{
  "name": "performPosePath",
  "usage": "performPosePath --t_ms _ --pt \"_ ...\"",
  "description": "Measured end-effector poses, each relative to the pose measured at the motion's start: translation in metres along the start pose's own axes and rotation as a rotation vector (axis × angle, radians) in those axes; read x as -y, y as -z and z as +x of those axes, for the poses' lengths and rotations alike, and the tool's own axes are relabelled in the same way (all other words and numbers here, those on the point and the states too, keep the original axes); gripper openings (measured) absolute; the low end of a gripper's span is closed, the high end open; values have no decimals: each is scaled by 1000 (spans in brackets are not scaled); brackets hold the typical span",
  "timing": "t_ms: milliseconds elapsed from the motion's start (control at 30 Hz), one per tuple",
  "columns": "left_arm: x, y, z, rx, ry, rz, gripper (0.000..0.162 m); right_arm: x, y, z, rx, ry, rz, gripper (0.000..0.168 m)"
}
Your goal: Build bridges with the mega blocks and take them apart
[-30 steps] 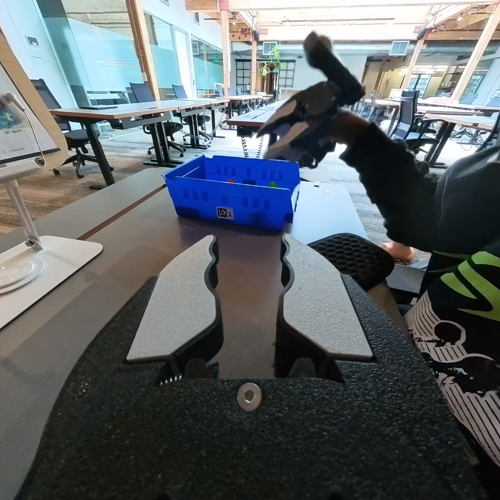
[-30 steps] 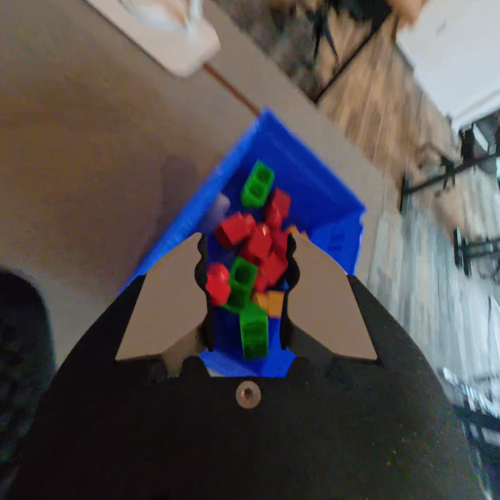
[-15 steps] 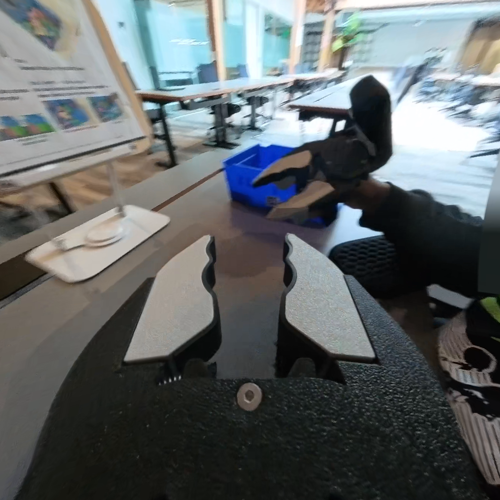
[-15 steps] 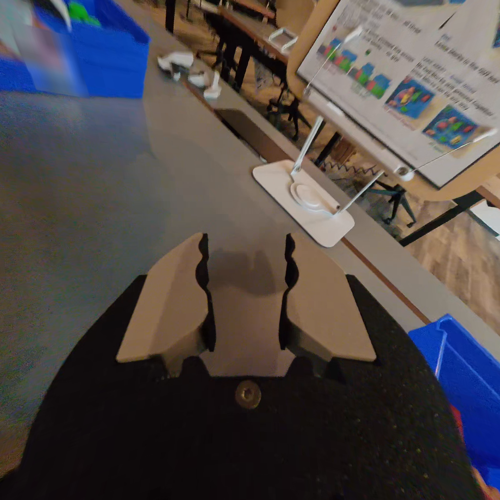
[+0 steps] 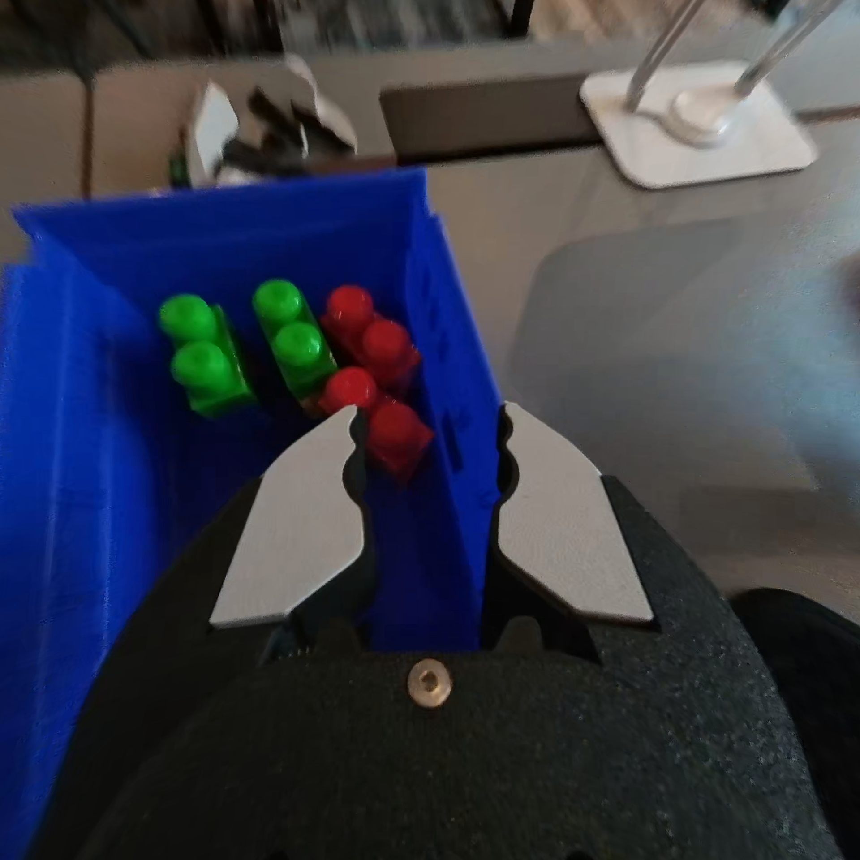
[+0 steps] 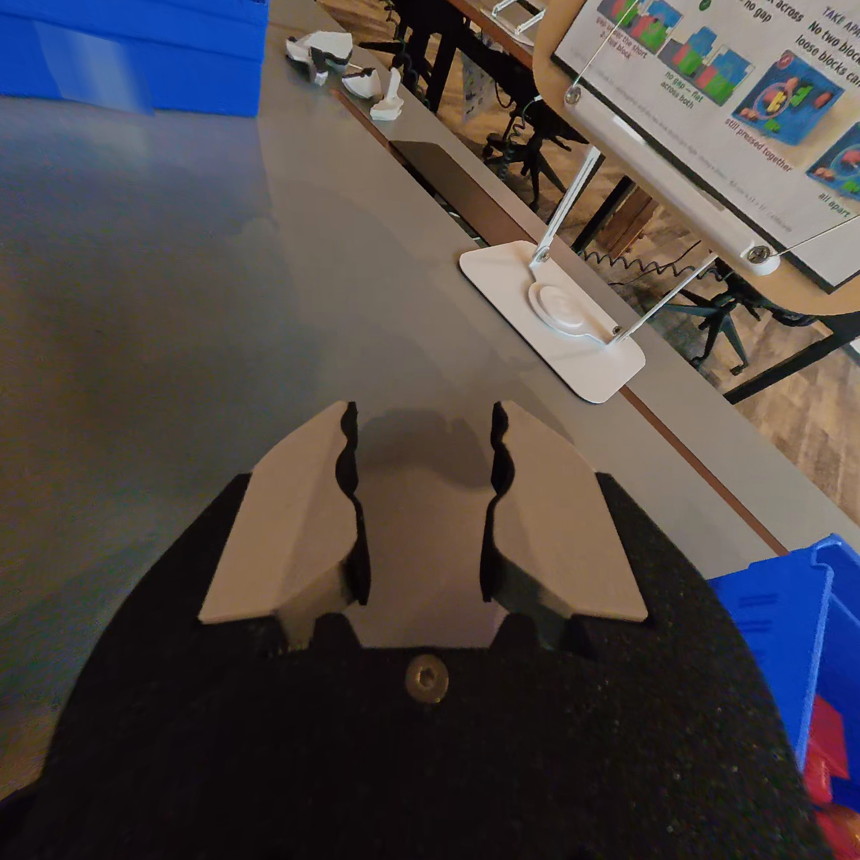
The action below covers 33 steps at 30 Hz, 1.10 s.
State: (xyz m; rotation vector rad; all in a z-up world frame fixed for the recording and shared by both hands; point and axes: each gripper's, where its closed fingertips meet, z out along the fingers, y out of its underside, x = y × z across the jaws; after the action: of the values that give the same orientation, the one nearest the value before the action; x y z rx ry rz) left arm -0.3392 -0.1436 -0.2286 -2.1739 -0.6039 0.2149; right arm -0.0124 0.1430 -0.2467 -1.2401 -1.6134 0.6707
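Note:
In the left wrist view my left gripper (image 5: 429, 408) is open and holds nothing. It hangs over the right side of a blue bin (image 5: 232, 223), with the bin's right wall between the fingers and touching neither pad. In the bin lie two green blocks (image 5: 204, 358) (image 5: 298, 344) and two red blocks (image 5: 372, 339) (image 5: 391, 428); the nearer red one is just ahead of the left fingertip. In the right wrist view my right gripper (image 6: 422, 406) is open and empty, low over the bare grey table (image 6: 186, 279).
A second blue bin (image 6: 782, 619) with red blocks (image 6: 828, 754) sits at the right gripper's lower right, and another blue bin (image 6: 139, 46) stands far left. A white stand base (image 6: 558, 321) carries an instruction board (image 6: 744, 93). White parts (image 6: 325, 51) lie by the table's far edge. Left tips to right tips: about 45 centimeters.
My left gripper swung from looking along the table to hanging over a blue bin, its jaws a little wider. My right gripper left the bin of blocks and came down over bare table, still open.

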Motion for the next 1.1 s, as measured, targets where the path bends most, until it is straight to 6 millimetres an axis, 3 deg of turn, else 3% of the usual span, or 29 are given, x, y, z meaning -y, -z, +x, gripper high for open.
performPosePath --t_ms 133,233,333,467,633,767,900,1000,1100 --pt "-33 -33 -28 101 11 -177 57 2 4 4 -18 -6 13 55" --pt "-42 -47 -28 82 34 -215 58 3 5 6 -18 -23 24 54" --pt "-50 -55 -31 99 25 -260 61 2 4 4 -8 -23 19 54" --pt "-63 -48 -53 218 -5 -339 60 0 4 3 -10 -3 7 54" --pt "-49 -48 -49 180 16 -273 60 0 2 1 2 -6 6 54" --pt "-52 -63 -49 151 -37 -355 60 -1 2 1 2 3 -3 54" --pt "-51 -73 -54 163 -91 -351 42 -2 2 1 -2 5 -6 54" --pt "-46 -65 -55 173 -47 -281 41 -6 0 1 0 12 -24 54" --pt "-30 -42 -58 186 -10 -145 40 -6 -1 -3 20 18 -28 54"
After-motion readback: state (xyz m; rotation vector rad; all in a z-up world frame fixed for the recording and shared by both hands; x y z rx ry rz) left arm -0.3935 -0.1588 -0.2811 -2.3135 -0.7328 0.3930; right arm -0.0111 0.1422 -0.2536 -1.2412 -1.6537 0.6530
